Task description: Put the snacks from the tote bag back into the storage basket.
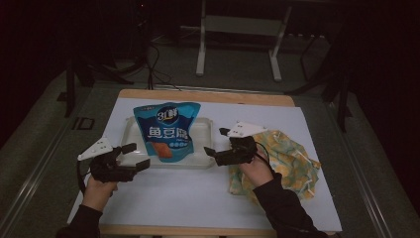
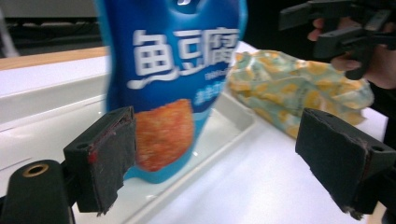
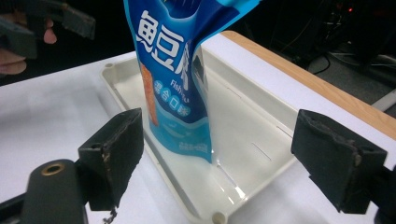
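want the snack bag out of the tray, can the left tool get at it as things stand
Probably yes: the left tool is open beside the tray, facing the blue bag standing in it, with nothing between them.

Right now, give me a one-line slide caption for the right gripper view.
Open right tongs face a blue snack pouch standing upright in a white tray.
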Demonstrator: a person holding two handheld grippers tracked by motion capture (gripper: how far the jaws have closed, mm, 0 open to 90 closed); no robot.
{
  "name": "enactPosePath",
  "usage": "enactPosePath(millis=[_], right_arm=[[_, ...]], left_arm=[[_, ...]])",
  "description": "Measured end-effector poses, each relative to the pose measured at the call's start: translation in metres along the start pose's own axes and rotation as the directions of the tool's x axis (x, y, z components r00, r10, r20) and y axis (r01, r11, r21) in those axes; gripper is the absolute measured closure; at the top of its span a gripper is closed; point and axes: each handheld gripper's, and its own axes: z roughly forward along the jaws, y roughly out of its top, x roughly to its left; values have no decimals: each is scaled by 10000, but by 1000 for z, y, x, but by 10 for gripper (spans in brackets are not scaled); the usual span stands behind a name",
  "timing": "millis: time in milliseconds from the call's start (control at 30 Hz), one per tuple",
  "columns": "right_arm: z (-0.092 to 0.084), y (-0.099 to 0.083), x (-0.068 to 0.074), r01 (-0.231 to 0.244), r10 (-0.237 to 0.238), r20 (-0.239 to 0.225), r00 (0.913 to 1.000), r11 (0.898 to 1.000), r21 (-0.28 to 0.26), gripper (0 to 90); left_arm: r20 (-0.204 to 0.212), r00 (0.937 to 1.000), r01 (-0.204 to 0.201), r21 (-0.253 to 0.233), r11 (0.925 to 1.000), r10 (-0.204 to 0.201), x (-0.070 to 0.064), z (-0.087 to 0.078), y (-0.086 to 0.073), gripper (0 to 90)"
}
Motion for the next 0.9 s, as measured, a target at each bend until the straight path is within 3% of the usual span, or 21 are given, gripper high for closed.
enactPosePath(millis=[100,167,400,600,900], right_arm=[[-11,-4,-1,5,-5,97,10000,10000,-17,170],[-18,-7,-2,-6,7,119,9999,10000,-38,170],[-47,-23,-6,97,-100,432,9990,9999,78,166],[-71,-43,-11,-35,27,731,9973,9999,112,166],[-101,-75,-20,-461,447,1192,9919,9989,90,155]], left_arm=[[0,10000,-26,70,10000,26,-10,1,-3,136],[346,9994,-5,52,10000,4,-15,1,-5,152],[706,9975,-61,46,10000,57,-33,10,-8,151],[965,9947,-400,451,9982,355,-43,28,-13,151],[1315,9906,-492,861,9951,376,-52,54,-22,149]])
